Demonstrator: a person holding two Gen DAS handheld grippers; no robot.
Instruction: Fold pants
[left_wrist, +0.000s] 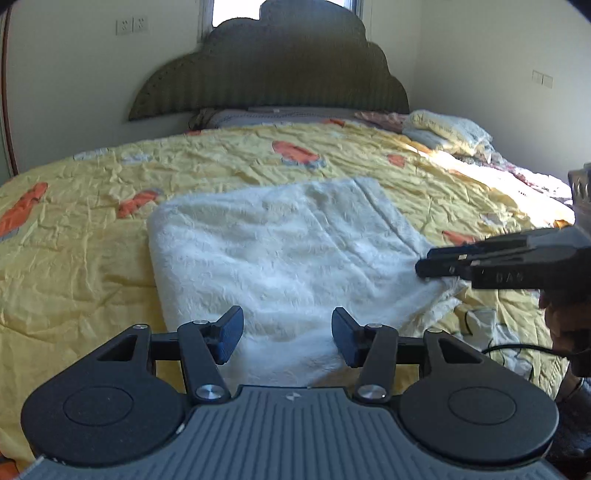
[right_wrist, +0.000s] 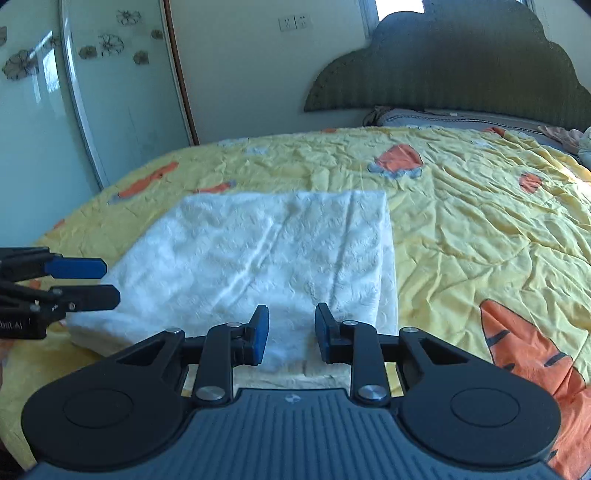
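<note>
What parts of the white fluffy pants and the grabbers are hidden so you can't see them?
- Near edge of the white pants: in both wrist views each gripper's own body covers it.
- Waistband and leg ends: the folded fabric shows no clear sign of either.
- Right gripper in the left wrist view: side-on and dark, so its opening is unclear there.
- Left gripper in the right wrist view: cut off by the left edge.
- Pillows: small, partly washed out by sunlight.

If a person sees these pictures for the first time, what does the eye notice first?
First the white fluffy pants, folded into a thick rectangle in the middle of the yellow quilt with orange carrot prints. Next, the two open grippers at its near edge: the left gripper and the right gripper.
</note>
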